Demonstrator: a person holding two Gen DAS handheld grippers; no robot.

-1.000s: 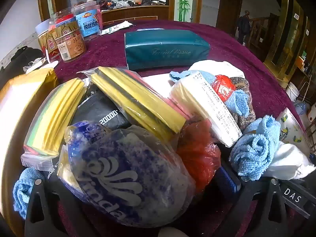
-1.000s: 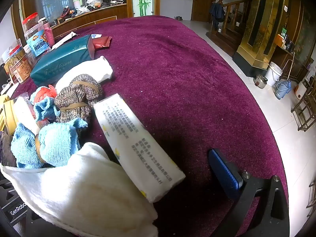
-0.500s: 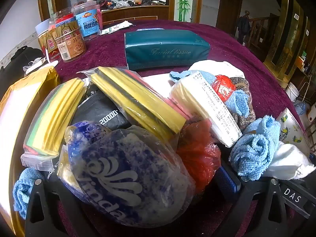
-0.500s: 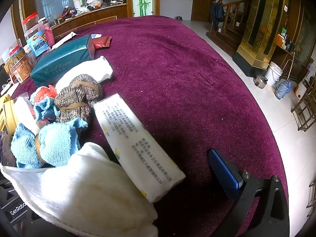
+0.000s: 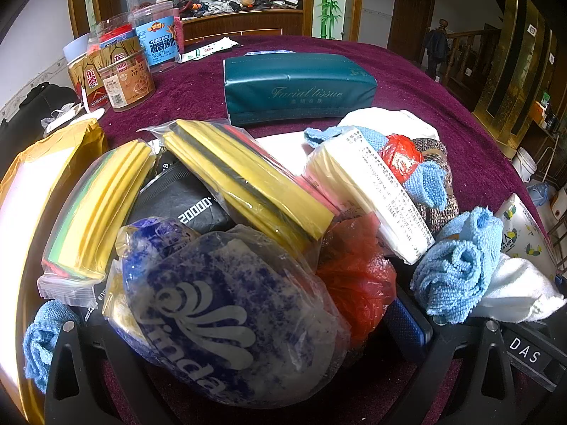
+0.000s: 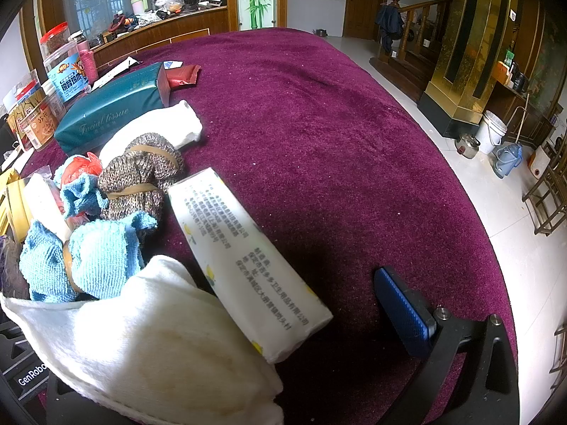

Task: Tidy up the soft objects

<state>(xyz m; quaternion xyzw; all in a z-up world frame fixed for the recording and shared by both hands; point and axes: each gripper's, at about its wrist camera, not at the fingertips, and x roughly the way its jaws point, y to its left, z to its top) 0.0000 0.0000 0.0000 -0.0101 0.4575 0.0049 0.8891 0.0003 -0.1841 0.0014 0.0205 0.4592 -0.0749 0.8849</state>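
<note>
Both grippers are spread open: left gripper (image 5: pixel 244 347) straddles the blue-printed bag (image 5: pixel 226 315); right gripper (image 6: pixel 226 322) straddles the white towel (image 6: pixel 152 336), tissue pack (image 6: pixel 244 258) at 12 o'clock.

Left gripper (image 5: pixel 244 350) spreads wide across the lower frame, its jaws parted, while the right gripper (image 6: pixel 226 350) likewise stands agape, one blue-padded finger (image 6: pixel 402 310) at lower right.

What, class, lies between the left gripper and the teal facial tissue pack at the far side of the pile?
Plenty. Right at the left gripper sits the blue-and-white Vinda bag. Beyond it lie the yellow sponge pack and a black pouch. Only past these is the teal facial tissue pack, on the purple cloth.
</note>
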